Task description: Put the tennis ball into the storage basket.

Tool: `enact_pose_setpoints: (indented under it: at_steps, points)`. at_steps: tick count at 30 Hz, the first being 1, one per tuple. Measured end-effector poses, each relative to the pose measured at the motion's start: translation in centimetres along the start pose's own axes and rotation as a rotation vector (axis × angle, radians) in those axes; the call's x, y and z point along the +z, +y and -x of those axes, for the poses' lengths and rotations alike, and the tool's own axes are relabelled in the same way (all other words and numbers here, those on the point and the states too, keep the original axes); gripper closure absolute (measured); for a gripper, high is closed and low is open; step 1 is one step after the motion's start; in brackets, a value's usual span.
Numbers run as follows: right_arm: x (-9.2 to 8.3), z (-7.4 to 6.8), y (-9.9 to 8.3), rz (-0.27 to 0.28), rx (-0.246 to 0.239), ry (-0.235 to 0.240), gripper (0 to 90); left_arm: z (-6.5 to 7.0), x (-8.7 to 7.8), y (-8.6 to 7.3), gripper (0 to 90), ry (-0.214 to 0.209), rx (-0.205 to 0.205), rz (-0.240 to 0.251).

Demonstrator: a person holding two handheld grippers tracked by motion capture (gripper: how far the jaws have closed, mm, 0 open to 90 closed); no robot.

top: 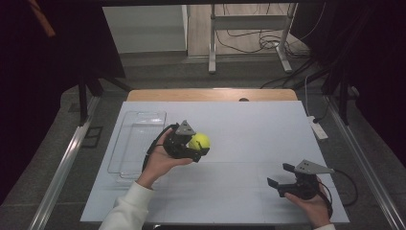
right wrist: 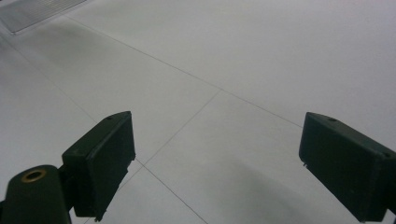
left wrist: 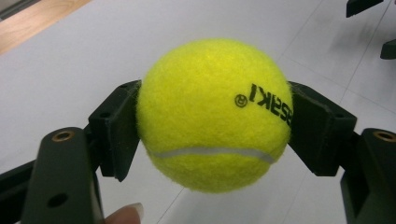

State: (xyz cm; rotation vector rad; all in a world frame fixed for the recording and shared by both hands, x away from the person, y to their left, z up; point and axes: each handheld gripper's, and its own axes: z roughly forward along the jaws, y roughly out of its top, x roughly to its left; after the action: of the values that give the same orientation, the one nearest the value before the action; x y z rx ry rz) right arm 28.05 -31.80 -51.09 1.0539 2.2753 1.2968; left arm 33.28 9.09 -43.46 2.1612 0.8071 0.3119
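A yellow tennis ball is held above the white table, left of its middle, with my left gripper shut on it. In the left gripper view the ball sits squeezed between both black pads, black lettering on its right side. My right gripper stands open near the table's front right, low over the surface, pointing left. In the right gripper view its pads are wide apart with bare table between them.
A clear plastic tray lies at the table's left side, just left of my left hand. A white power strip sits off the table's right edge. Cables and a metal stand are on the floor beyond.
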Motion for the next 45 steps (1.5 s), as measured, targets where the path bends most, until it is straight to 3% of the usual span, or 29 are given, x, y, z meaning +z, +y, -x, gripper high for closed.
enact_pose_setpoints:
  at_steps: [23,45]
  points:
    - [0.0,0.0,0.0,-0.001,0.000,0.001,10.8,-1.3,-1.0,-0.3,26.0,0.036,-0.031,0.031]
    - [0.0,0.0,0.0,0.000,-0.001,-0.003,10.8,-2.5,-2.5,-0.5,26.0,0.058,-0.068,0.092]
